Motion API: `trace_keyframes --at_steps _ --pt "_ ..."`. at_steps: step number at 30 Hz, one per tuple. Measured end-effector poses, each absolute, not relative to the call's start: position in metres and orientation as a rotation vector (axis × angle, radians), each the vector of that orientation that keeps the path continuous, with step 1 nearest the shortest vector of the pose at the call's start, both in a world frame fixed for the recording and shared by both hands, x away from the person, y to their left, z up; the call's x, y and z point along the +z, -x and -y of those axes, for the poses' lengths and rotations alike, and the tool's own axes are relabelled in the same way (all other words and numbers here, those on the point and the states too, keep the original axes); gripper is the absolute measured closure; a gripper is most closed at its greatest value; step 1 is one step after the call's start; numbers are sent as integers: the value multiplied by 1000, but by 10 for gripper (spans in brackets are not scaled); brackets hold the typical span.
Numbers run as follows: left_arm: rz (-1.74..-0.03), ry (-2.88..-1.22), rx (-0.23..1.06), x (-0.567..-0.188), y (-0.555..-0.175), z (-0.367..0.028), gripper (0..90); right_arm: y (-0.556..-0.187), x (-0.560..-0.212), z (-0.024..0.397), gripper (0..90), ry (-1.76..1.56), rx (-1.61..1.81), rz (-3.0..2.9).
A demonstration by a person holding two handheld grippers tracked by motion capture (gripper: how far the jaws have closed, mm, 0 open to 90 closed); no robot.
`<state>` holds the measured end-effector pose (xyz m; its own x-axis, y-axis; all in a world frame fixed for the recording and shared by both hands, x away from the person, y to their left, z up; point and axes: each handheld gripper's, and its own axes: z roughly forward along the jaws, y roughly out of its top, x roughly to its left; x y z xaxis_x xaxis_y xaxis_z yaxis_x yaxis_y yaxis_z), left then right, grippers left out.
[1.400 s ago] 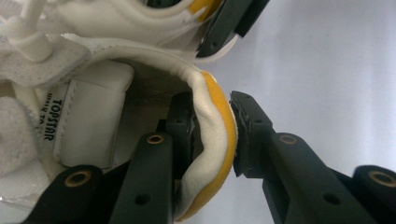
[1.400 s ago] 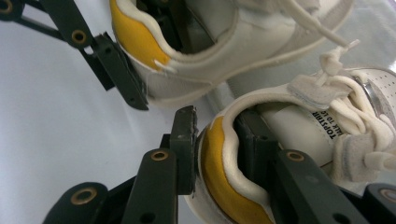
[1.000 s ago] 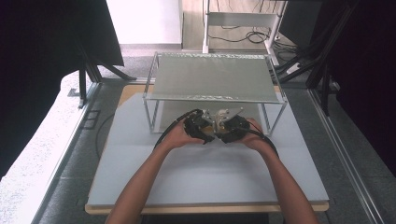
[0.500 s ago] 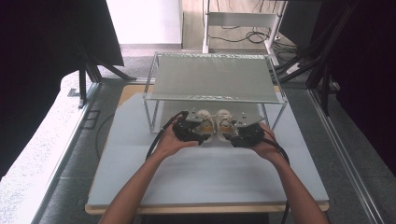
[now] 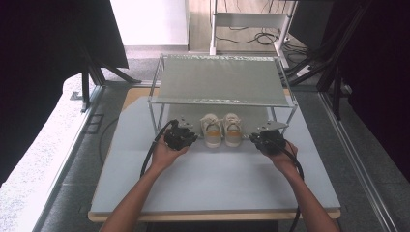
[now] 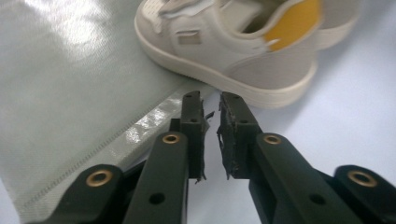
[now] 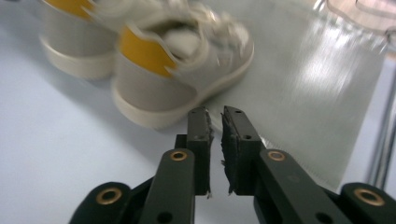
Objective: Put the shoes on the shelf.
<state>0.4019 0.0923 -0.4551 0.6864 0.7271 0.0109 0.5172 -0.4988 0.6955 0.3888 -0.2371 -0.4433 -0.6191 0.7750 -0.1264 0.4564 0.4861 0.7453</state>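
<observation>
Grey counter [image 5: 212, 179] carrying a wire-frame shoe rack [image 5: 220, 79], dark curtains hanging either side. Sitting side by side on the rack's lower shelf, toes pointing inward, heels facing the person: pair of cream sneakers [image 5: 221, 129], near the front edge. Looking like the placing step is wrapping up. Left claw [image 5: 186, 138] hovering just left of the pair, right claw [image 5: 263, 137] just right of it, neither touching a shoe. Both sets of jaws having just been closing, now standing nearly together with nothing between them. Next move probably calling for backing both claws straight off without clipping the heels or the rack posts. Blurring badly in the right gripper view: sneaker detail. Getting cut off in both gripper views: shoe toes and laces. Hiding the rear of the lower shelf: rack's top panel.
</observation>
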Motion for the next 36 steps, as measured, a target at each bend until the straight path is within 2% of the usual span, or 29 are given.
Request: trace_keyframes --at_steps 6,9,18,27,36 --pt "-1033 -2228 392 -471 -419 -80 821 -407 -465 227 835 -1058 898 -2304" --pt "-1006 -2259 405 -476 -426 -73 821 -412 -472 215 823 -1045 880 -2314" --pt "-968 -2290 351 -480 -435 -60 844 -417 -477 206 809 -1026 890 -2302" --pt "-984 -2300 323 -478 -441 -59 882 -417 -478 203 879 -1011 900 -2298" --pt "-985 -2320 313 -476 -446 -58 891 -417 -480 202 894 -1003 909 -2294"
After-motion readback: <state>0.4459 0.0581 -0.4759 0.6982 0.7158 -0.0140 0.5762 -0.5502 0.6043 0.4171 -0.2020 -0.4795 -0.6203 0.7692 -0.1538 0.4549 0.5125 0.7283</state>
